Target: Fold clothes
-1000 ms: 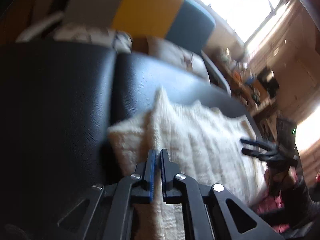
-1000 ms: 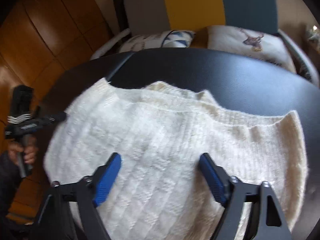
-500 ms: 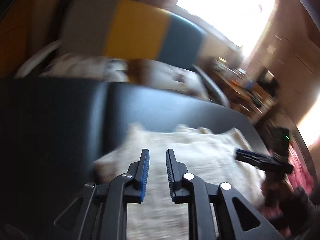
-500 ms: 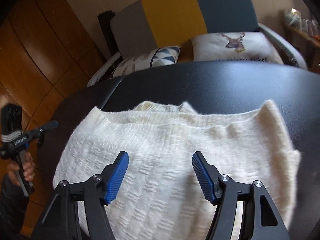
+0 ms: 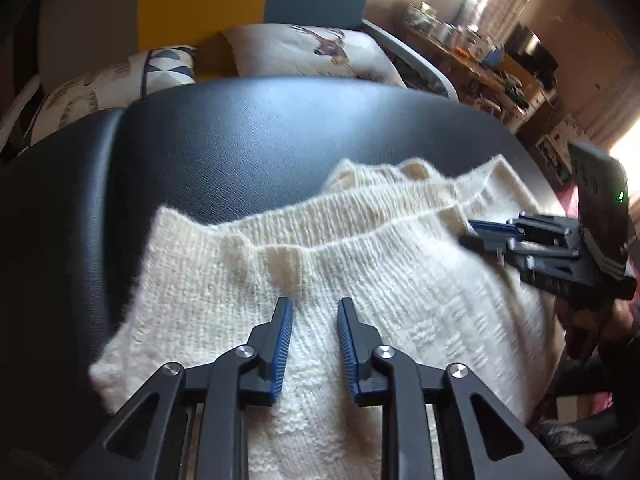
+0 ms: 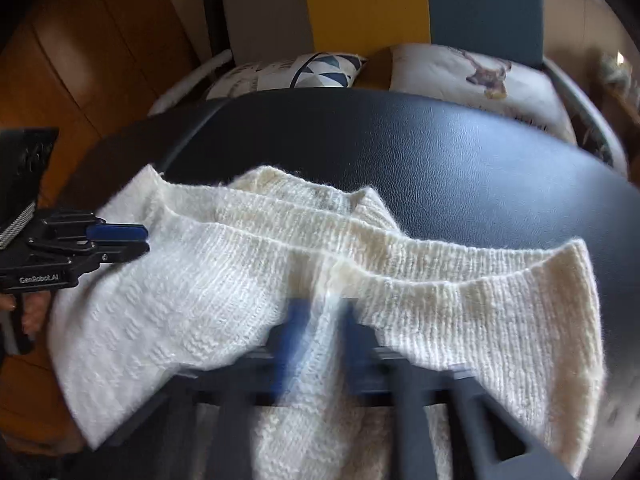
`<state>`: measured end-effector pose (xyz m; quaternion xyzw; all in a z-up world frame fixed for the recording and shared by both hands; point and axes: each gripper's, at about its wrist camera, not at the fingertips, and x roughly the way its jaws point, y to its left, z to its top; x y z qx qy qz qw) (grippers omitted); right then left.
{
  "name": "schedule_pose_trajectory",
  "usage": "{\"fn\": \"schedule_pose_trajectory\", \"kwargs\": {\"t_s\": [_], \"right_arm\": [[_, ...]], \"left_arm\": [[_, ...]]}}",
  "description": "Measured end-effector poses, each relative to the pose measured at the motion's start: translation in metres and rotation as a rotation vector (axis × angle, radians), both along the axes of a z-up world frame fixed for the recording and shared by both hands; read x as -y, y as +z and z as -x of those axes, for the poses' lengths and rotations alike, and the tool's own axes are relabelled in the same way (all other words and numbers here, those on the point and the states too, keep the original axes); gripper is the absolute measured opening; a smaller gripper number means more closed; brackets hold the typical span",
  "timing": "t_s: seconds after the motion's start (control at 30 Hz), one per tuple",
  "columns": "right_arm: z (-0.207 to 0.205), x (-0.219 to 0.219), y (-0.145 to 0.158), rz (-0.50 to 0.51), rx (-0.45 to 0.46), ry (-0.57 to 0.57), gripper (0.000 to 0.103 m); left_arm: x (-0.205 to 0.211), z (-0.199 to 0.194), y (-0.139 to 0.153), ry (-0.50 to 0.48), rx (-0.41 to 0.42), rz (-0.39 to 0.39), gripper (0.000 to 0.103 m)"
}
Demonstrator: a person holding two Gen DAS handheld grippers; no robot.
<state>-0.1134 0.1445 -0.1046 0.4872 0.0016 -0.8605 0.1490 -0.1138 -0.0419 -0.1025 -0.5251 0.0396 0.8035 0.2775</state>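
A cream knitted sweater [image 5: 400, 280] [image 6: 180, 300] lies folded in layers on a black padded surface [image 5: 260, 140] [image 6: 440, 160]. My left gripper [image 5: 314, 304] hovers over the sweater's near left part, open by a narrow gap with nothing gripped. In the right wrist view, the left gripper [image 6: 136, 240] sits at the sweater's left edge. My right gripper [image 6: 320, 308] is blurred, its fingers drawn close around a raised ridge of the knit near the ribbed hem. In the left wrist view, the right gripper [image 5: 468, 234] touches the upper layer's edge.
Behind the black surface stands a grey, yellow and teal sofa [image 6: 360, 0] with a patterned cushion [image 6: 304, 72] and a deer cushion [image 5: 320, 52]. Wooden panelling [image 6: 80, 60] is on the left and a cluttered table [image 5: 472, 52] on the right. A hand [image 5: 592, 320] holds the right gripper.
My left gripper let go of the sweater fold and opened. My right gripper, wide open before, has closed in on a ridge of knit near the hem.
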Motion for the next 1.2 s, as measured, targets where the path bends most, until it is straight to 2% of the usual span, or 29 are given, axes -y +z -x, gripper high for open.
{"fn": "schedule_pose_trajectory", "kwargs": {"t_s": [0.07, 0.17, 0.33, 0.37, 0.47, 0.57, 0.63, 0.77, 0.93, 1.03, 1.1, 1.17, 1.2], "right_arm": [[-0.002, 0.002, -0.001, -0.018, -0.016, 0.0, 0.008], [-0.006, -0.002, 0.006, -0.008, -0.048, -0.02, 0.006], [-0.013, -0.005, 0.042, 0.009, -0.171, -0.045, 0.005], [-0.011, -0.005, 0.044, 0.004, -0.182, -0.052, 0.005], [0.002, -0.008, 0.035, -0.01, -0.173, -0.092, 0.005], [0.018, -0.014, 0.007, -0.001, -0.113, -0.152, 0.005], [0.024, -0.017, -0.008, 0.01, -0.088, -0.169, 0.005], [0.022, -0.02, -0.008, 0.027, -0.069, -0.181, 0.005], [0.024, -0.029, -0.001, 0.092, -0.036, -0.202, 0.006], [0.012, -0.018, 0.027, 0.075, -0.135, -0.162, 0.011], [0.007, -0.004, 0.041, 0.079, -0.177, -0.106, 0.027], [0.003, 0.016, 0.047, 0.071, -0.194, -0.042, 0.055], [0.003, 0.026, 0.048, 0.079, -0.192, -0.008, 0.057]], "left_arm": [[0.0, -0.006, -0.001, 0.025, -0.04, -0.016, 0.004], [0.004, -0.013, 0.007, 0.069, -0.115, -0.073, 0.002], [0.015, -0.022, 0.031, 0.144, -0.256, -0.197, 0.002], [0.013, -0.018, 0.028, 0.161, -0.265, -0.199, 0.002], [0.007, -0.003, 0.016, 0.215, -0.276, -0.187, 0.003], [0.003, 0.016, -0.017, 0.255, -0.162, -0.145, 0.002], [0.003, 0.017, -0.021, 0.261, -0.15, -0.15, 0.002], [0.006, 0.009, -0.015, 0.238, -0.148, -0.149, 0.002], [0.021, -0.004, 0.013, 0.214, -0.182, -0.139, 0.005], [0.031, -0.012, 0.024, 0.171, -0.215, -0.088, 0.005], [0.035, -0.014, 0.024, 0.149, -0.236, -0.043, 0.005], [0.039, -0.01, 0.02, 0.146, -0.222, -0.036, 0.005], [0.041, -0.008, 0.018, 0.143, -0.212, -0.045, 0.005]]}}
